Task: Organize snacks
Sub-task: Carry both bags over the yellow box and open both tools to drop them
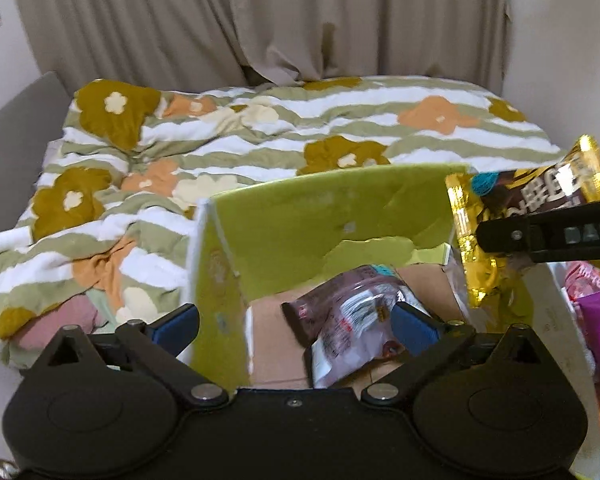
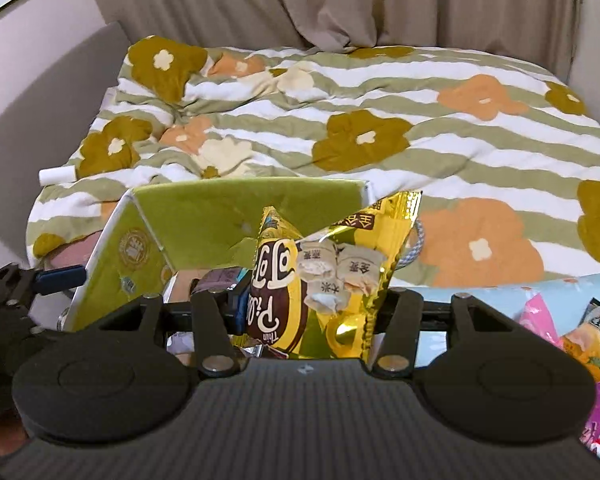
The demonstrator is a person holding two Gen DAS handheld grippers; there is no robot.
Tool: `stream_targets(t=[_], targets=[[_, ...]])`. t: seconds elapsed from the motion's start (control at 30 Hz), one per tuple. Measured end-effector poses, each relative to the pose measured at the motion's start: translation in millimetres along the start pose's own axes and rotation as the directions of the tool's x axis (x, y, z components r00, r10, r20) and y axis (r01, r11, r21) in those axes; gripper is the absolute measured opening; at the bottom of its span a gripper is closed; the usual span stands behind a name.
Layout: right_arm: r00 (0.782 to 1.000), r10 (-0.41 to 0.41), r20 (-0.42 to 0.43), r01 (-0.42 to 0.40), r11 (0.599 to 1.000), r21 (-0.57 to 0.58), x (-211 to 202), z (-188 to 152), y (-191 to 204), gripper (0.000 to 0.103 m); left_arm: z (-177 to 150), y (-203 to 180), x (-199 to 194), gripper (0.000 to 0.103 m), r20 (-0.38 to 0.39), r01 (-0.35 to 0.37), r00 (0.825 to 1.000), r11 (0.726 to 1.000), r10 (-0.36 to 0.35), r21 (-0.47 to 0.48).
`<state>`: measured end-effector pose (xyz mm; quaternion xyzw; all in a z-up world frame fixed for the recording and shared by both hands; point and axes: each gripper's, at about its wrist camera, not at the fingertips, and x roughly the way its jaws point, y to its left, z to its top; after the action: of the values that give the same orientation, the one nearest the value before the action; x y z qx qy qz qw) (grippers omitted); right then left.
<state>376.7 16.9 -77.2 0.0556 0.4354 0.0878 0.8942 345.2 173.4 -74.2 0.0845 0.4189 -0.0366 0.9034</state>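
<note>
While right tongs [image 2: 312, 312] clench gold snack bag [image 2: 340, 264] above green box [image 1: 300, 216], left tongs [image 1: 296, 322] gape empty; next we lower, release inside.

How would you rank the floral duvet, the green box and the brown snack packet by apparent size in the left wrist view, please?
1. Floral duvet, widest by far.
2. Green box.
3. Brown snack packet, lying inside the box.
The box sits nearer the camera than the duvet, so it looks larger than it is.
</note>
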Motion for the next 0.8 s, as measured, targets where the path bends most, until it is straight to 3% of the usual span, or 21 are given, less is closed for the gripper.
stream_targets(t=[0.2,0.43,0.47,0.57,0.8], targets=[[0.999,0.053,0.004,-0.052,0.998,-0.035,1.4,13.2,9.5,0.067,-1.3,12.6,-28.4,0.103,0.010,-0.055,0.998,0.994,0.056,-0.096],[0.996,0.087,-0.002,-0.087,0.994,-0.060,22.5,32.5,22.8,0.069,-2.1,23.5,-34.4,0.103,0.014,-0.086,0.996,0.984,0.089,-0.157],[0.997,0.080,0.001,-0.080,0.995,-0.060,26.4,33.2,24.2,0.073,-2.4,24.4,-34.0,0.103,0.012,-0.087,0.996,0.983,0.090,-0.163],[0.998,0.058,0.017,-0.057,0.997,-0.045,34.1,32.3,23.6,0.103,-4.9,25.7,-32.5,0.103,0.005,-0.087,0.996,0.981,0.090,-0.175],[0.997,0.072,0.029,-0.072,0.997,-0.004,27.0,21.8,7.8,0.103,-9.6,23.9,-29.7,0.103,-0.004,-0.076,0.997,0.979,0.077,-0.188]])
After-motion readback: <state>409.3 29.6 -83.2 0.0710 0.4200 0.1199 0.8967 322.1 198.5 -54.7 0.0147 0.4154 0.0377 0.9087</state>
